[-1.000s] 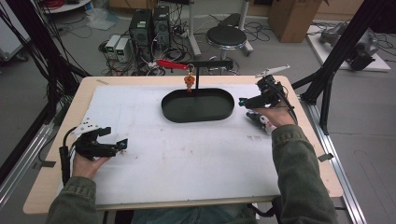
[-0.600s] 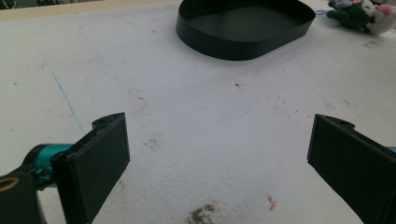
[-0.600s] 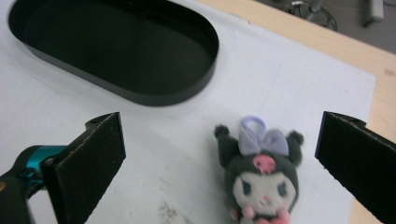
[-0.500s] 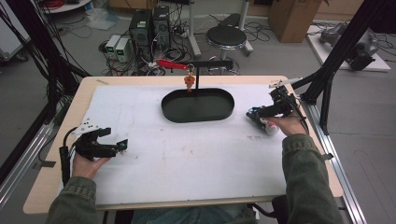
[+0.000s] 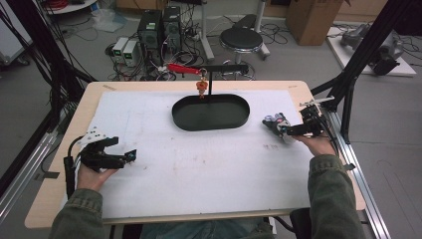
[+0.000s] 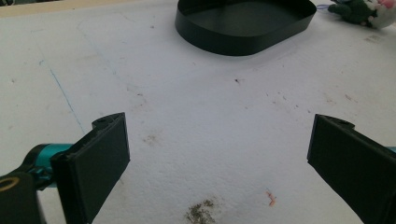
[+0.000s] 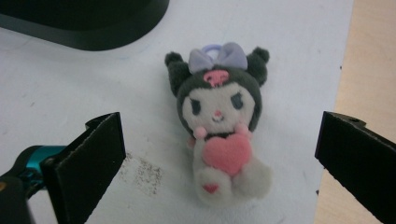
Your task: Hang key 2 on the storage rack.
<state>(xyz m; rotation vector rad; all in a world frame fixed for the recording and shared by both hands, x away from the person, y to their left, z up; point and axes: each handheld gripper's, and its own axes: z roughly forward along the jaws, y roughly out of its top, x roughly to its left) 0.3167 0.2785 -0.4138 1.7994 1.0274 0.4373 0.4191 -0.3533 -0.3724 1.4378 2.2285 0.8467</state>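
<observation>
Black jaws of the right tongs (image 7: 219, 154) stand wide apart, one at each lower corner of the right gripper view, both cut off by the frame's bottom edge. Between them, touching neither, lies one plush toy (image 7: 218, 123) on its back: dark hood with two ears, lilac bow, pale face, pink heart on the chest. Its feet point toward the tongs, head away. It rests on the white sheet (image 7: 60, 84) near that sheet's edge, with bare wood of the bench (image 7: 371, 60) just beyond.

In the high view the right tongs (image 5: 283, 130) sit at the bench's right side, the plush toy (image 5: 274, 122) small and hard to make out at the jaw tips; the hand behind is partly hidden by the gripper body.

Left tongs (image 6: 217, 154) also gape open, jaws over bare stained sheet, holding nothing. In the high view they (image 5: 130, 155) lie low at the left, well apart from the toy.

One black oval tray (image 5: 210, 112) sits mid-bench at the far side, its near wall (image 6: 243, 44) showing in the left gripper view. One stand rises behind it with one small orange charm (image 5: 201, 86) hanging, details too small to tell.

Count: two tongs, one toy, one tray, one charm.
</observation>
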